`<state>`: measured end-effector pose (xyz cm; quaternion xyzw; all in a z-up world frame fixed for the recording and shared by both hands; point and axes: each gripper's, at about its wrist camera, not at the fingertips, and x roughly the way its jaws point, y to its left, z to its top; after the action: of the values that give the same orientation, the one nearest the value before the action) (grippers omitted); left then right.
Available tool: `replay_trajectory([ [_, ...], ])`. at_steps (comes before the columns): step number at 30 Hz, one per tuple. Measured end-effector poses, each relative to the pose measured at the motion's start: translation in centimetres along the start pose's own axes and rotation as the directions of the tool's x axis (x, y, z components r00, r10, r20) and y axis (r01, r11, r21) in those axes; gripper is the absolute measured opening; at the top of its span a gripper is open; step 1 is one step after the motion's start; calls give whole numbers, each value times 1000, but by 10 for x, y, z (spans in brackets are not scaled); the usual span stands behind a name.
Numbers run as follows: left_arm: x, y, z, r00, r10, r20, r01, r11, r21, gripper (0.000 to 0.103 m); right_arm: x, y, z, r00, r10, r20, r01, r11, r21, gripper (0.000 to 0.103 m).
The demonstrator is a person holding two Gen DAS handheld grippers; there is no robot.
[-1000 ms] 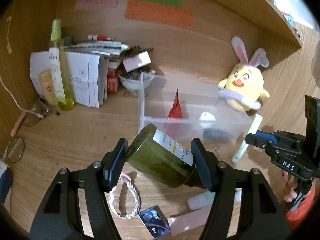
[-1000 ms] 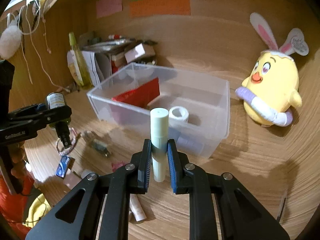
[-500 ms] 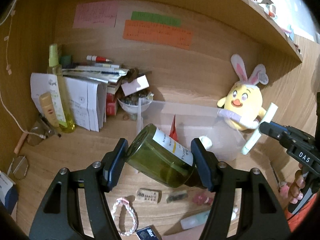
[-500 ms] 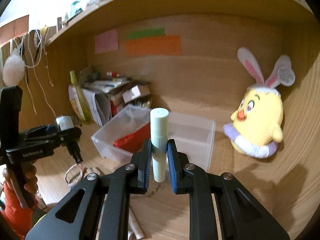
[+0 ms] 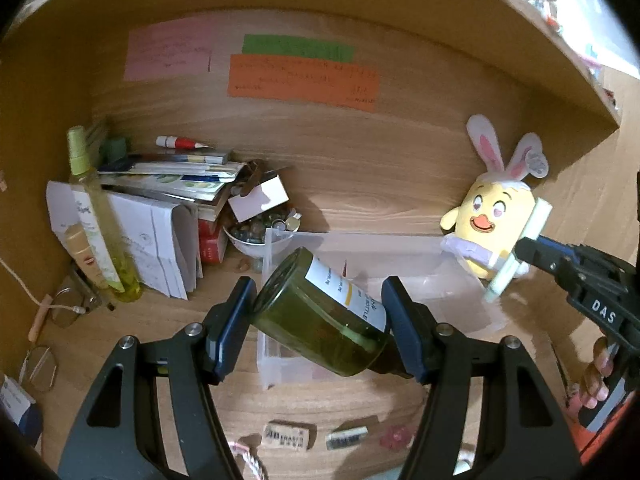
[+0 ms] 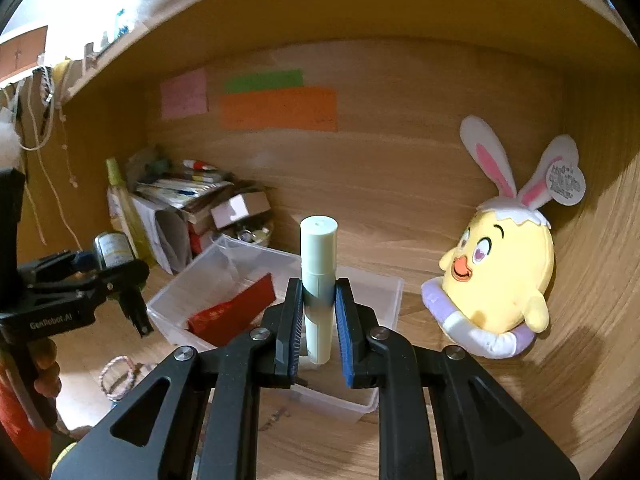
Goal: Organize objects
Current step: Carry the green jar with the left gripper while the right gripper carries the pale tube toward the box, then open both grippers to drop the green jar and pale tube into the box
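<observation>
My left gripper is shut on a dark green glass bottle with a white label, held tilted above the near corner of the clear plastic bin. My right gripper is shut on a pale green tube, held upright in front of the clear bin. A red packet lies in that bin. In the left wrist view the right gripper comes in from the right with the tube in front of the plush chick. In the right wrist view the left gripper holds the bottle at the left.
A yellow plush chick with rabbit ears leans in the right corner. Papers, boxes, a bowl of small things and a tall yellow spray bottle crowd the back left. An eraser, a braided cord and small bits lie on the desk's near part.
Both grippers have risen with their loads and pulled back from the bin. The bin and desk items now sit lower in both views; more of the back wall shows.
</observation>
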<state>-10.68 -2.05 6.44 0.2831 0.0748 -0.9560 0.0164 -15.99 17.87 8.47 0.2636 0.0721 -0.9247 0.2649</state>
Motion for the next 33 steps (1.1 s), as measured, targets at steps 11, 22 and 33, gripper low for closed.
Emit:
replay_trajectory([
  [11, 53, -13, 1, 996, -2, -86, 3, 1000, 20, 64, 32, -5, -18, 991, -93, -94, 87, 994, -58, 14],
  [22, 86, -27, -8, 988, -5, -157, 15, 998, 65, 65, 65, 1, -31, 976, -123, -177, 102, 987, -122, 14],
  [33, 96, -21, -10, 982, 22, -187, -9, 997, 72, 65, 89, 23, -39, 970, -78, -230, 42, 986, -161, 14],
])
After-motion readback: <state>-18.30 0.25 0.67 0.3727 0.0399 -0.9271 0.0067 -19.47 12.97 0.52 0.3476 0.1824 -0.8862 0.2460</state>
